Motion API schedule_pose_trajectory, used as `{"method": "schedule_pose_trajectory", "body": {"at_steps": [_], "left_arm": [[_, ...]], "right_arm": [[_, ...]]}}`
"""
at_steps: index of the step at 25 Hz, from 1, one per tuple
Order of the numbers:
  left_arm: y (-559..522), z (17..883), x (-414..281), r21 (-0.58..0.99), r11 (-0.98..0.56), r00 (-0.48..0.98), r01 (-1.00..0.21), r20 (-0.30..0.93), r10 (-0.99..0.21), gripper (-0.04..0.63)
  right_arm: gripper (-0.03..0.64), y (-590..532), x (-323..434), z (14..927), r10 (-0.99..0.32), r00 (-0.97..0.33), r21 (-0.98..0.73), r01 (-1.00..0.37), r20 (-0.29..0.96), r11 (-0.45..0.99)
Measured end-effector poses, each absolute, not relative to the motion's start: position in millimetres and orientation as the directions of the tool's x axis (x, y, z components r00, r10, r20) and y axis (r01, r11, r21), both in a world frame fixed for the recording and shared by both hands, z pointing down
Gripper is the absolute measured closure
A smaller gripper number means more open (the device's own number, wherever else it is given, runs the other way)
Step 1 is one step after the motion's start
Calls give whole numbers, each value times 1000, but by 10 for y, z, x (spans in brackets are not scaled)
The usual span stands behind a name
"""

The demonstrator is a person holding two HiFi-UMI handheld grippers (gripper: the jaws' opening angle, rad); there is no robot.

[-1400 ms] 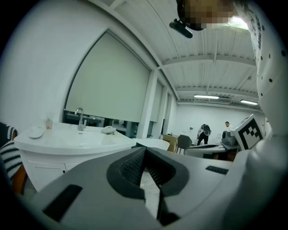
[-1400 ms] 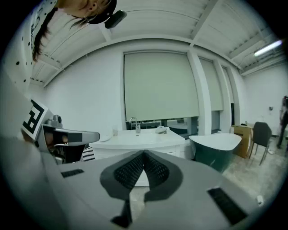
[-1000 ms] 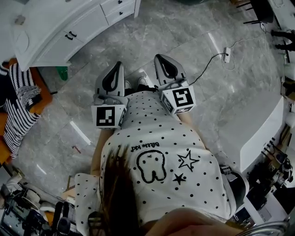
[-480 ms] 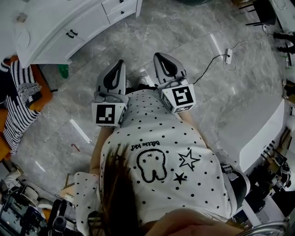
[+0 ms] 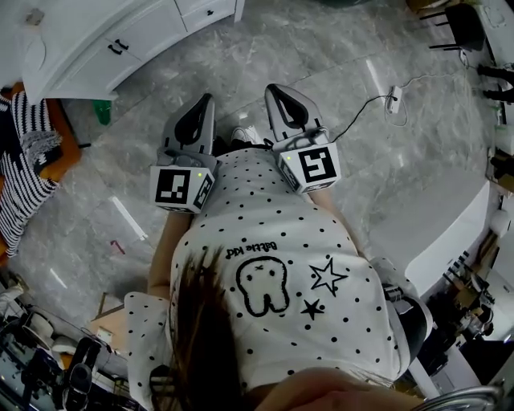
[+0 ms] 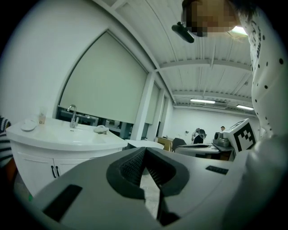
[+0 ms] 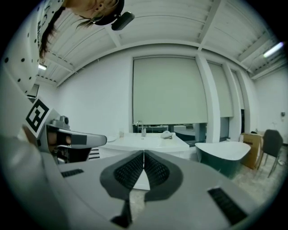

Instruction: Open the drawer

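The white vanity cabinet (image 5: 96,60) stands at the upper left of the head view, its drawers (image 5: 210,11) with dark handles at the top edge. Both grippers are held against the person's dotted shirt, pointing toward the vanity and well short of it. My left gripper (image 5: 206,99) is shut with nothing in it; its pads meet in the left gripper view (image 6: 145,149), with the vanity (image 6: 67,140) and its faucet beyond. My right gripper (image 5: 274,88) is shut and empty too (image 7: 143,153), facing the vanity (image 7: 150,142).
Grey marble floor (image 5: 265,48) lies between me and the vanity. A striped cloth on an orange seat (image 5: 28,172) is at the left. A power strip with its cable (image 5: 393,95) lies at the upper right. A white bathtub (image 7: 222,152) stands to the right.
In the head view the vanity and floor have slid up and left. The left gripper's cube sits slightly higher and further left. Both grippers stay shut.
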State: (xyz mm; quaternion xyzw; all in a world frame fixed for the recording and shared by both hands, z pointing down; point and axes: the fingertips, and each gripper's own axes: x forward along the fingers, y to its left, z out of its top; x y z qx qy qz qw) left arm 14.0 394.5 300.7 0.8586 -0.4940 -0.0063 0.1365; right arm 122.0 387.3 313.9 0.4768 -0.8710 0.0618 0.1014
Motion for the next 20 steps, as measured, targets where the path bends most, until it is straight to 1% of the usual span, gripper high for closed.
{"method": "schedule_pose_trajectory", "body": {"at_steps": [4,13,20], "left_arm": [[3977,3061,59,280,-431,480,-858,139,-866,591],[3973,3045,-18,296,-392,447,-871,149,-882,591],[3731,2782,-60,281,-413,461,-866,127,-878,591]], "right_arm": [[601,3882,1231,3138,-814,-530,-27,-841,240,540],[601,3887,1222,3111,-807,-538,-38,-837,243,546],[601,3674,1178,2905,-813,-530,-32,-842,242,539]]}}
